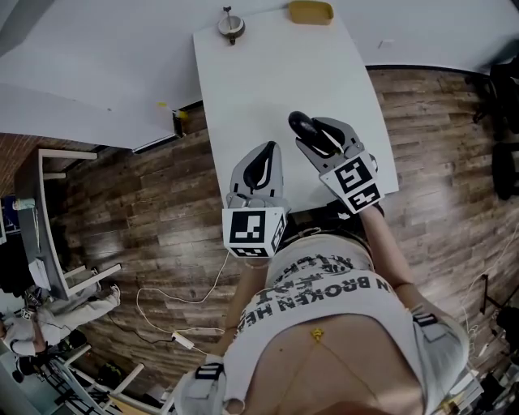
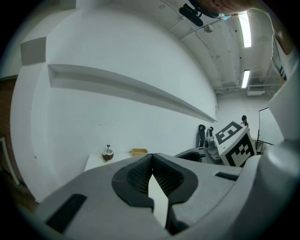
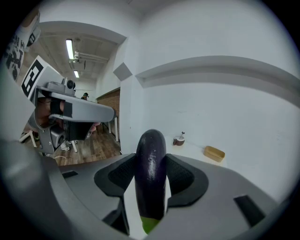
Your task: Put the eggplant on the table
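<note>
Table point(image 1: 276, 73) is narrow and runs away from the person, with wood floor point(image 1: 162, 194) along both long sides. The top is bare from the near end most of the way out. Only a small bowl point(image 1: 231, 26) and a yellow tray point(image 1: 311, 11) sit at the far edge, well apart from both grippers. A cable point(image 1: 174, 312) lies on the floor to the near left.

Right gripper point(image 1: 320, 138) is over the near half, close to the right edge, and its marker cube hangs past that edge. Its claw is clamped on the eggplant point(image 3: 150, 173), a pad on each flank. The eggplant lies lengthwise along the jaws, with the dark end poking past the tips and the green stem end back at the base. It is above the tabletop. Can't tell if it touches.

Left gripper point(image 1: 268, 154) is just beside the right one, nearer the person, over the near left part of the table. Its claw tips meet with nothing between them.

Both grippers point along the table, away from the person, with the right one ahead.
</note>
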A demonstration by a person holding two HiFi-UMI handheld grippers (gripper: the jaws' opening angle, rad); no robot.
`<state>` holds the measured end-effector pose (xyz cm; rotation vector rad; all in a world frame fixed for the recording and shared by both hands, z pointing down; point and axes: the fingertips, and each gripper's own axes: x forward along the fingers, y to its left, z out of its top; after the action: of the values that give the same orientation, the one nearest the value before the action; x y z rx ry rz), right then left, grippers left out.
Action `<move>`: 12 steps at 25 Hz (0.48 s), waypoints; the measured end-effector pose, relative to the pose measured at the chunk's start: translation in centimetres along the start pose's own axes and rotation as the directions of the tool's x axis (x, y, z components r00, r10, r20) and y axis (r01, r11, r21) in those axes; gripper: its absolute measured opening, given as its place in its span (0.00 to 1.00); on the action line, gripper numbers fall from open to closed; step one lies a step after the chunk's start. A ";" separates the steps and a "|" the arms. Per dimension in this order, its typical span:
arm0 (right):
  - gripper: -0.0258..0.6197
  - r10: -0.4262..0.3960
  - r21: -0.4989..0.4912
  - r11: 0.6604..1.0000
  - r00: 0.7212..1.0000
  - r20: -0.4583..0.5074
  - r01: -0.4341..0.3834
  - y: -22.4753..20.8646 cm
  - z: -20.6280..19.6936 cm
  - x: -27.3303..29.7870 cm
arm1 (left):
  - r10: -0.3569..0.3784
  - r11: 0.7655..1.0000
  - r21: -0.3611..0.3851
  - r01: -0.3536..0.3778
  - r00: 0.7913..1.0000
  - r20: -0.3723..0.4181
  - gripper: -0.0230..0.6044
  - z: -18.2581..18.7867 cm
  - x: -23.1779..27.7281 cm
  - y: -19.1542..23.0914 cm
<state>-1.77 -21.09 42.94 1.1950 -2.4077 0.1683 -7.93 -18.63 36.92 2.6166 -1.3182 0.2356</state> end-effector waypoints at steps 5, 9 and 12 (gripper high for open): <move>0.36 0.025 -0.010 1.000 0.999 -0.046 -0.026 0.4 -2.2 1.5 | 0.018 1.000 -0.019 -0.018 1.000 -0.010 0.05 -0.6 -0.6 0.5; 0.36 0.055 -0.024 0.998 0.994 -0.094 -0.057 1.0 -4.2 2.8 | 0.041 0.999 -0.026 -0.041 0.999 -0.017 0.05 -1.2 -1.3 1.1; 0.36 0.079 -0.010 0.997 0.989 -0.122 -0.081 1.3 -5.4 3.7 | 0.055 0.998 -0.034 -0.056 0.998 -0.024 0.05 -1.4 -1.8 1.5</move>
<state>-2.95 -21.31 49.52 1.0508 -2.3477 0.2412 -10.29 -17.77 38.06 2.5437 -1.3765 0.2490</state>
